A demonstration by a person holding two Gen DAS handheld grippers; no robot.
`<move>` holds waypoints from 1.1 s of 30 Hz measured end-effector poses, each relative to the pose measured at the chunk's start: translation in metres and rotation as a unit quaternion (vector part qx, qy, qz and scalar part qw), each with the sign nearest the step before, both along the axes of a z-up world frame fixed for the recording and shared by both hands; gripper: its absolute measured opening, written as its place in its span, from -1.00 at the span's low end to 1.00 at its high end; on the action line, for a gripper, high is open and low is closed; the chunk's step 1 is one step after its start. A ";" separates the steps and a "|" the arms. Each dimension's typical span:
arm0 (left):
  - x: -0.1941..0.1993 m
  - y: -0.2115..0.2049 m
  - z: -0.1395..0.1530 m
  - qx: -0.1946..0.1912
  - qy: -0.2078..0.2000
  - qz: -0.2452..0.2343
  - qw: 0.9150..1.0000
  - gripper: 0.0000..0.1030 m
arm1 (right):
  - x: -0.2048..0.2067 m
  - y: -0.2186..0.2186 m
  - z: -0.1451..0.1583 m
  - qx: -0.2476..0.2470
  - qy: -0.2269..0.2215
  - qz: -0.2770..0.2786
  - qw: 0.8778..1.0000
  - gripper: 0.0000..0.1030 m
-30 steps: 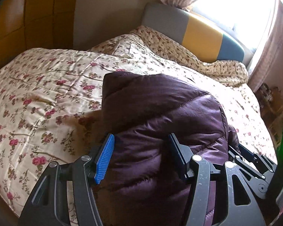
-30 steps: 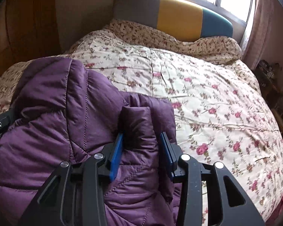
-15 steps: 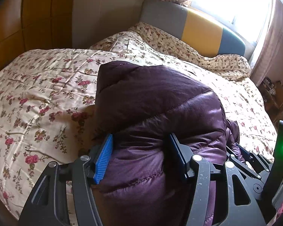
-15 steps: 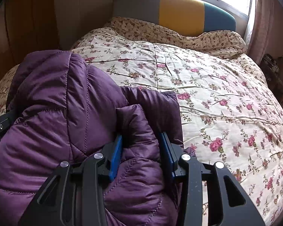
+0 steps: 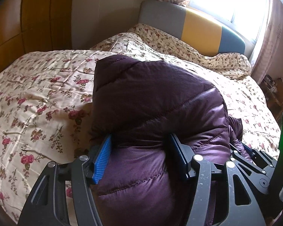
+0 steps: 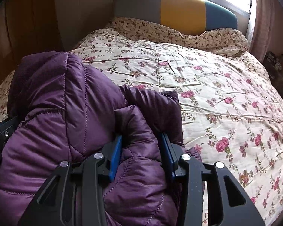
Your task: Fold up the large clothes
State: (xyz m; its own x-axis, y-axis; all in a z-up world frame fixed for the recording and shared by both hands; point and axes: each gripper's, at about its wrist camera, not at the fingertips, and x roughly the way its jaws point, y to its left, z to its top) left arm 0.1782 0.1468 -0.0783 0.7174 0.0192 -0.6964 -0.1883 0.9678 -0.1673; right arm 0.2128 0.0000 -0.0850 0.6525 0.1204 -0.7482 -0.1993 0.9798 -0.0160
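Jacket: purple quilted puffer jacket point(image 5: 152, 116), bunched into a thick mound at the near edge of the bed point(image 5: 37, 98), its far end resting on the floral quilt point(image 6: 217, 98).
Bed: wide, covered by the cream quilt with pink roses; a grey, yellow and teal headboard point(image 6: 179, 9) stands at the far end below a bright window point(image 5: 235, 1).
Jacket look: glossy, padded cloth with stitched channels, puffed and springy; a narrower roll, perhaps a sleeve or a hem, sticks up on the right side.
Left gripper point(image 5: 139, 156): its fingers point(image 5: 103, 158) stand fairly wide, clamped on a fat fold of the jacket that fills the gap between the blue pads.
Right gripper point(image 6: 141, 152): its fingers point(image 6: 116, 154) are narrower, pinching the smaller roll of purple cloth.
Step in hand: by my judgement, laying the gathered fold down onto the quilt.
How to do it well: keep both grips level with each other so that the fold lands straight; lower until the padding settles flat; press the air out before letting go, since such filling tends to spring back; release both sides together.
Risk: slick cloth may slide out of the narrower pinch.
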 end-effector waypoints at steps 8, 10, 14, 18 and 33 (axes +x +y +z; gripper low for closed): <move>-0.020 0.016 0.015 -0.012 -0.008 0.027 1.000 0.60 | -0.016 -0.002 0.024 -0.010 -0.020 -0.021 1.000 0.20; -0.033 0.020 0.020 -0.011 -0.016 0.034 0.999 0.60 | -0.023 -0.003 0.032 -0.007 -0.026 -0.018 0.999 0.20; -0.057 0.022 0.029 -0.004 -0.027 0.038 0.999 0.60 | -0.045 -0.003 0.047 -0.002 -0.044 -0.009 0.999 0.21; -0.077 0.016 0.034 -0.002 -0.033 0.039 0.999 0.60 | -0.068 -0.004 0.059 0.004 -0.053 0.004 0.999 0.21; -0.142 -0.018 0.030 0.007 -0.035 0.009 0.999 0.60 | -0.137 -0.025 0.053 0.004 -0.018 0.030 0.999 0.16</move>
